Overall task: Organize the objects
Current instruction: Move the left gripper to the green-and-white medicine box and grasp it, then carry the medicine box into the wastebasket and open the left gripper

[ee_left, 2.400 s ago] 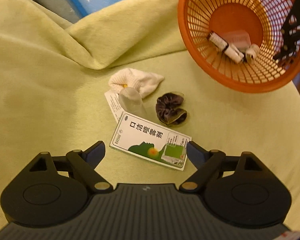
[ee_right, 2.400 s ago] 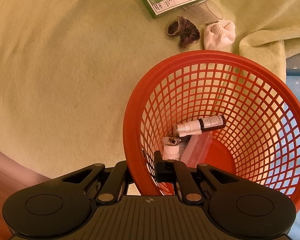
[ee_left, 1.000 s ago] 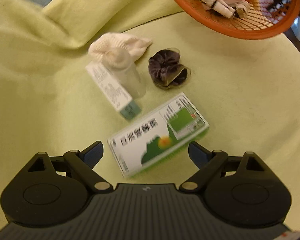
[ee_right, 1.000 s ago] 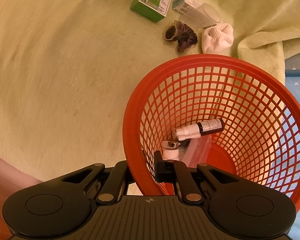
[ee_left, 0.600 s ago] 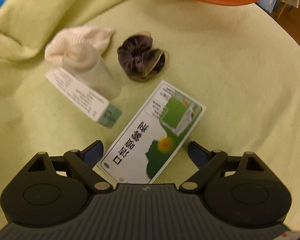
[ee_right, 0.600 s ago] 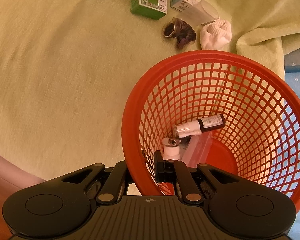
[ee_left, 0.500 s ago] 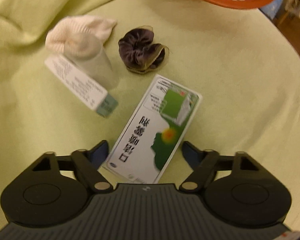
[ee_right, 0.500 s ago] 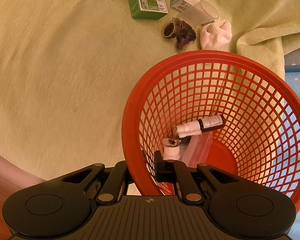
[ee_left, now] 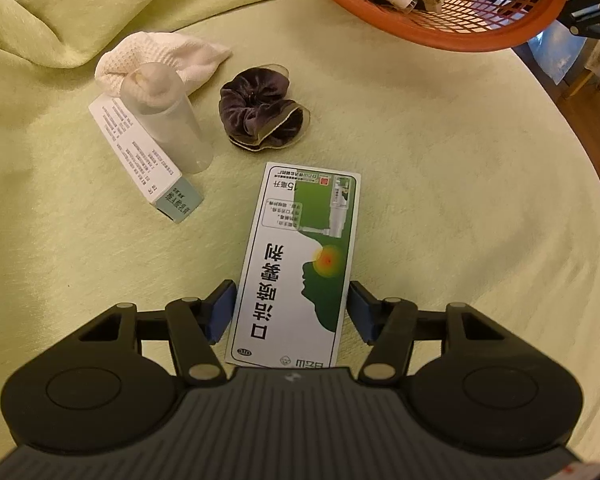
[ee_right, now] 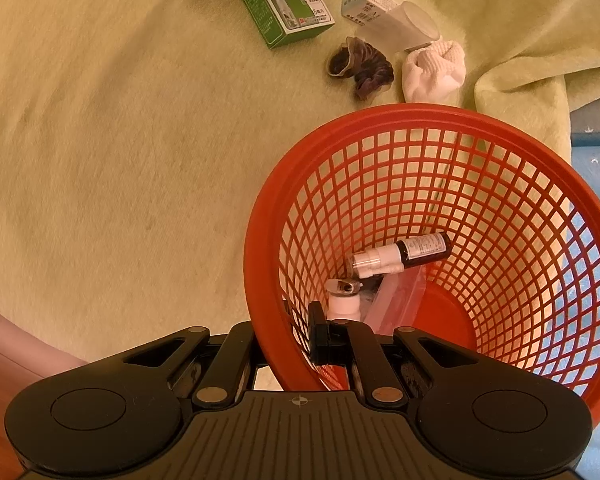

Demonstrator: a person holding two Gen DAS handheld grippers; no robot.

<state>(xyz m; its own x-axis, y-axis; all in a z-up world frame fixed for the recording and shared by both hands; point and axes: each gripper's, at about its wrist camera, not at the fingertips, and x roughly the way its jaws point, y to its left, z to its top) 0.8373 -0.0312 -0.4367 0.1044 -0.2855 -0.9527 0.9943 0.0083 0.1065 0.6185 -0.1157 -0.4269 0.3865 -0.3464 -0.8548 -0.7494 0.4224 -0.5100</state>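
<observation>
A green-and-white medicine box [ee_left: 296,264] lies flat on the yellow-green blanket, its long axis pointing away from me. My left gripper [ee_left: 292,308] straddles its near half. The jaws are closing, with a blue pad close beside each long side and only slim gaps showing. From the right wrist view the same box [ee_right: 288,4] lies at the far edge. My right gripper [ee_right: 296,336] is shut on the wall of the orange mesh basket [ee_right: 420,116], holding it tilted. A small spray bottle [ee_right: 404,256] and other small items lie inside.
Beyond the box lie a dark scrunchie [ee_left: 260,116], a white sock [ee_left: 160,56], a clear plastic cup [ee_left: 168,120] on its side and a small white carton [ee_left: 140,152]. The basket [ee_left: 460,36] is at the top right. Bunched blanket folds rise at the back left.
The box has swung from crosswise to lengthwise between my left fingers. The left gripper tipped downward and its jaws narrowed around the box. The right gripper and basket stayed still.
</observation>
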